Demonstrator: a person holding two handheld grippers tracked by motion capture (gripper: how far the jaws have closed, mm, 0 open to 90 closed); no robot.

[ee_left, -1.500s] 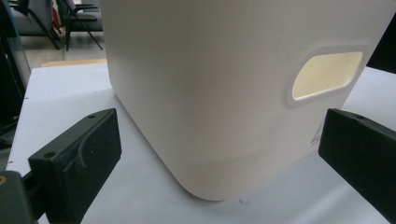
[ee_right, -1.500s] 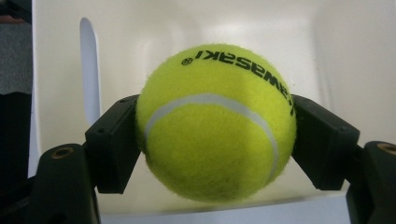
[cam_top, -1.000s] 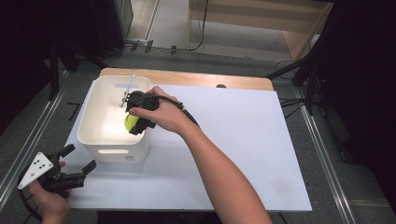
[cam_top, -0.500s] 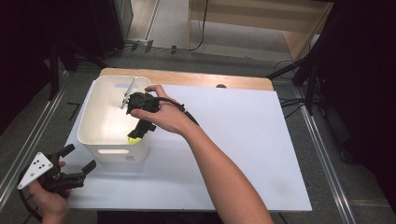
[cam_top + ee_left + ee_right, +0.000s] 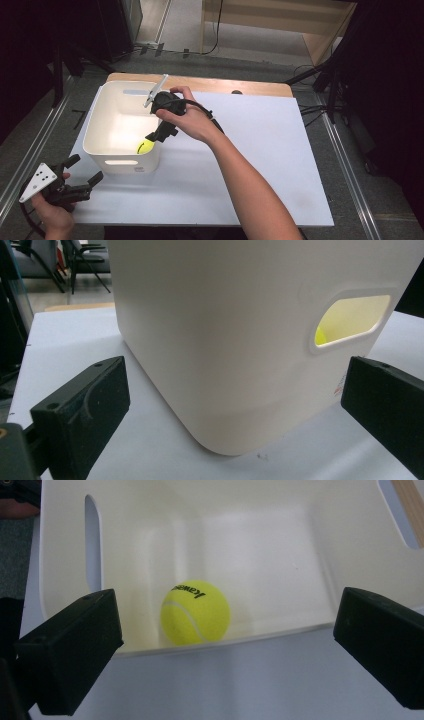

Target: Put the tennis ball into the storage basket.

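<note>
Read in black on the tennis ball (image 5: 195,612): lettering starting "kawa", upside down in the right gripper view, the rest curving out of sight. No other legible writing found.

Counted: one ball, one white bin (image 5: 100,145), two grippers, one white table sheet (image 5: 260,150). Handle cut-outs: two seen in the right gripper view, one on the near wall in the high view.

Ball lay inside the bin, on its floor, in the 5 o'clock corner as seen from above, touching or just beside the near wall. Bin stood at the 9 o'clock side of the sheet.

Right gripper (image 5: 156,136) hung over the bin's 4 o'clock rim, tilted down toward the ball. Jaws had just been opening and stood wide apart, with nothing between them and the ball lying clear below.

Left gripper (image 5: 84,169) was held at 7 o'clock off the bin, near its corner. Jaws also stood wide apart and gripped nothing.

Shown by the right gripper view and not from above: the lettering and the seam. Shown by the left gripper view alone: the bin's outer wall close up, with a sliver of yellow through the cut-out (image 5: 350,320). Shown by the high view alone: both forearms and the wooden edge at 12 o'clock.
</note>
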